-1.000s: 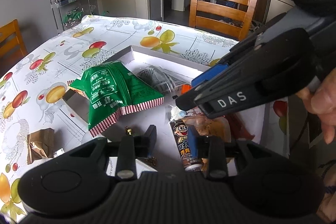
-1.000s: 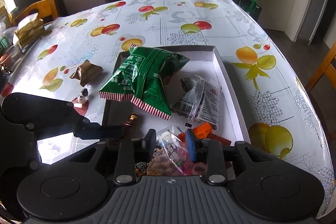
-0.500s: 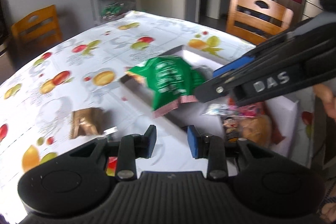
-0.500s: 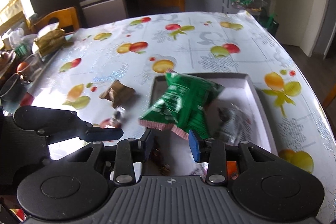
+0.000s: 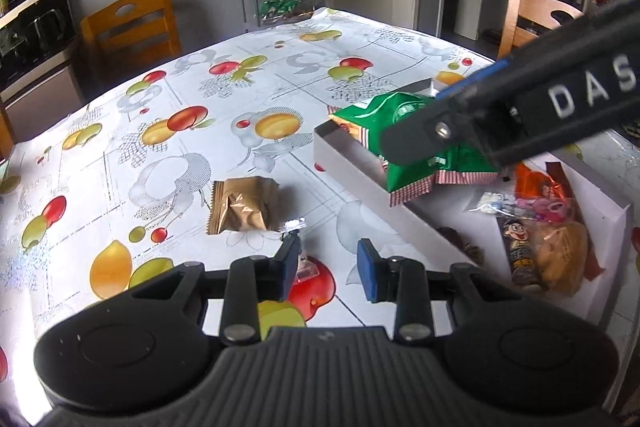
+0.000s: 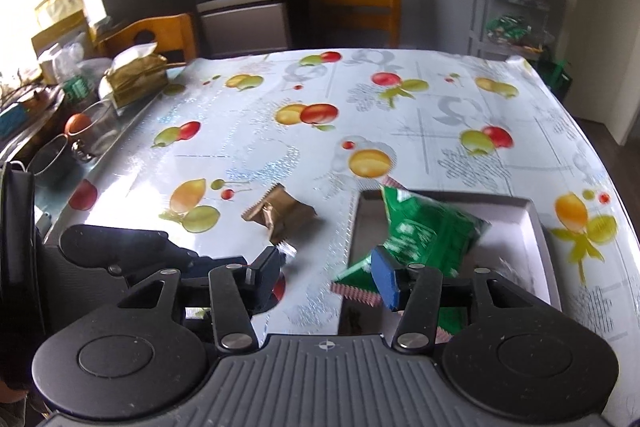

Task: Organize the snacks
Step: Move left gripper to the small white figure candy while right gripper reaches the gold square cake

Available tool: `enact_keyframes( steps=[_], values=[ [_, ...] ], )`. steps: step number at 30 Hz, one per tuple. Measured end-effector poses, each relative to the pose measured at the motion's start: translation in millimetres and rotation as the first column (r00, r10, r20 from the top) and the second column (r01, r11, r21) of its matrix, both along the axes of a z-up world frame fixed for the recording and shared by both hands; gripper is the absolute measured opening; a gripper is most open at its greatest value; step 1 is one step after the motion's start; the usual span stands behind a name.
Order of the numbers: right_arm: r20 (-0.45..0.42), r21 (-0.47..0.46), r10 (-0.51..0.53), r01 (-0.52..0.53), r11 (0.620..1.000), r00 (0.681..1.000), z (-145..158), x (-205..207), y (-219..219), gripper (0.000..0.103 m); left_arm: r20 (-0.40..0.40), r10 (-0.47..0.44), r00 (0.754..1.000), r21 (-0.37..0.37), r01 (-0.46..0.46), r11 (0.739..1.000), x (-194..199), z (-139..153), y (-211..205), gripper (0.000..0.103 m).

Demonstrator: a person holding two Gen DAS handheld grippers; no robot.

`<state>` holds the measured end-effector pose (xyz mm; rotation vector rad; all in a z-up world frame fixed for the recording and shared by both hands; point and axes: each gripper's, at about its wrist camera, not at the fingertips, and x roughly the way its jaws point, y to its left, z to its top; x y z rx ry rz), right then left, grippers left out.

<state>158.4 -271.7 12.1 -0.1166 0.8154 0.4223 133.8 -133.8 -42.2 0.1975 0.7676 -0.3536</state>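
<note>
The round table under its fruit-print plastic cloth (image 5: 248, 75) spreads ahead of both your grippers. Right of your left gripper (image 5: 327, 269) sits the shallow white cardboard box (image 5: 352, 163), already holding most of the snacks: the crinkled green bag with red-striped seams (image 5: 408, 171) lies across its near-left corner, and a cluster of small colourful packets (image 5: 536, 227) fills the end nearest you.

Your right gripper (image 6: 326, 277) hangs over the box's left wall, its jaws opening with nothing between them; the green bag lies just past its right finger, inside the box.

Your left gripper stands partly parted and empty. Ahead of it and slightly left lies the gold-brown foil packet (image 5: 243, 205), outside the box. Touching its left fingertip is a tiny clear-wrapped sweet (image 5: 298, 247).

I judge you're between placements: two items remain outside. Next, settle the left jaws around the sweet or foil packet, squeeze gently since both crush easily, and carry it rightward into the box.
</note>
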Motion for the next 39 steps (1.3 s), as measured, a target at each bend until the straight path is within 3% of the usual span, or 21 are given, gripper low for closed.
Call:
enact_keyframes(
  steps=[15,39],
  values=[
    [-0.004,-0.079,0.172,-0.171,0.982,0.985,-5,39,38,0.062,-0.002,0.108,0.994,0.024,-0.108,0.994,18,-20,3,0.030],
    [-0.061,-0.183,0.386,-0.391,0.902,0.920,-39,91,87,0.072,-0.021,0.169,0.985,-0.010,-0.169,0.986,32,-45,1,0.030]
  ],
)
